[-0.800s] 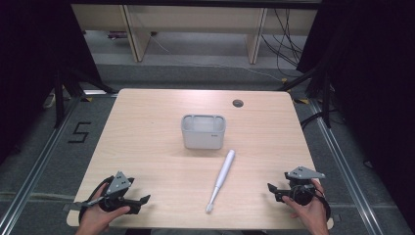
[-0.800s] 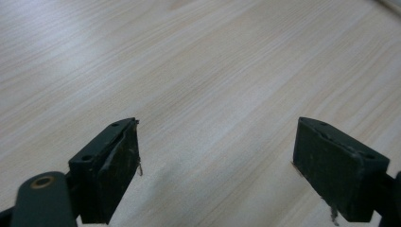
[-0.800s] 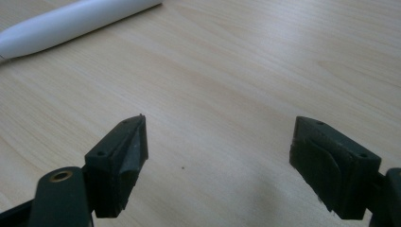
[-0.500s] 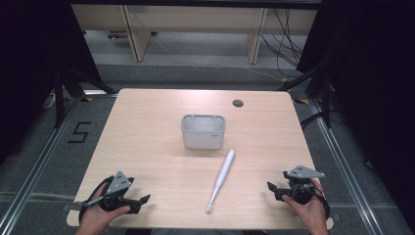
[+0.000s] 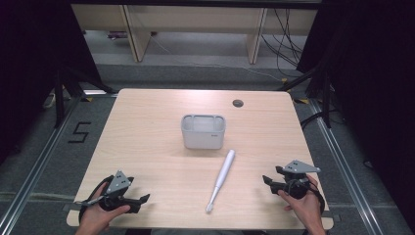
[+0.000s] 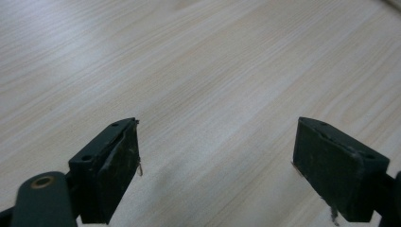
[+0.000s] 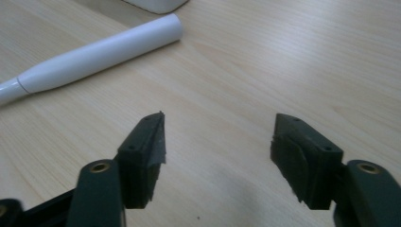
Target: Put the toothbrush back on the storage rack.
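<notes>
Pretty much nothing's moved since a moment ago: electric toothbrush (image 5: 222, 178) lies untouched mid-desk below the grey holder (image 5: 203, 131), both left gripper (image 5: 142, 199) and right gripper (image 5: 267, 180) gaping empty near the front corners, so the pickup hasn't started.

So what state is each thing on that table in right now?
Toothbrush: lying flat on the table, untouched.
Holder: upright; looks empty.
Left hand-held gripper: open, nothing between its jaws.
Right hand-held gripper: open, nothing between its jaws, facing the toothbrush.
</notes>
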Motion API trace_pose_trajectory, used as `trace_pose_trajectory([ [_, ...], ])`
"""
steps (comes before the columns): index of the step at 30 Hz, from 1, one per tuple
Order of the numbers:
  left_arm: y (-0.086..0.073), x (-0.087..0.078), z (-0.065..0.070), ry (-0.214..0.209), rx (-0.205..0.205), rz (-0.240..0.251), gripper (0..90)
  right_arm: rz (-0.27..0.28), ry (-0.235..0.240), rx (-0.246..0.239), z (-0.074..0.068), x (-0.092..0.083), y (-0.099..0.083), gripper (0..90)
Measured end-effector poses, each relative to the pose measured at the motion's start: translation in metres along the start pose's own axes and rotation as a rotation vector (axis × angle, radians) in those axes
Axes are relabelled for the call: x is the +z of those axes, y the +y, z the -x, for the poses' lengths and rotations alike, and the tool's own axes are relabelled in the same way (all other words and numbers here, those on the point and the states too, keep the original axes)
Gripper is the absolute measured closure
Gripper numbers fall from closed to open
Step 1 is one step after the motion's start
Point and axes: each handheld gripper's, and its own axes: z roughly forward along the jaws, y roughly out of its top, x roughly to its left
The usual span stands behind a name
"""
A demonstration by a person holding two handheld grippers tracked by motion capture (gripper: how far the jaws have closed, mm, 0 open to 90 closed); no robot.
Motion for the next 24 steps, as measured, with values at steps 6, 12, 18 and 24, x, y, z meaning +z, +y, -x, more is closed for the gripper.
trace_pose_trajectory([
  [6, 0.0, 0.0, 0.0, -0.002, -0.007, 0.007, 15.0, 0.011, 0.027, -0.027, -0.006, 0.009, 0.014, 59.4],
  [12, 0.0, -0.001, -0.002, 0.007, -0.008, -0.001, 15.1, 0.015, 0.043, -0.05, -0.013, 0.026, 0.029, 76.5],
  [18, 0.001, -0.002, 0.0, 0.007, -0.006, 0.019, 15.1, 0.031, 0.084, -0.116, -0.021, 0.044, 0.044, 87.9],
  [24, 0.001, -0.001, -0.001, 0.005, -0.017, 0.024, 15.1, 0.038, 0.11, -0.15, -0.031, 0.059, 0.059, 89.8],
])
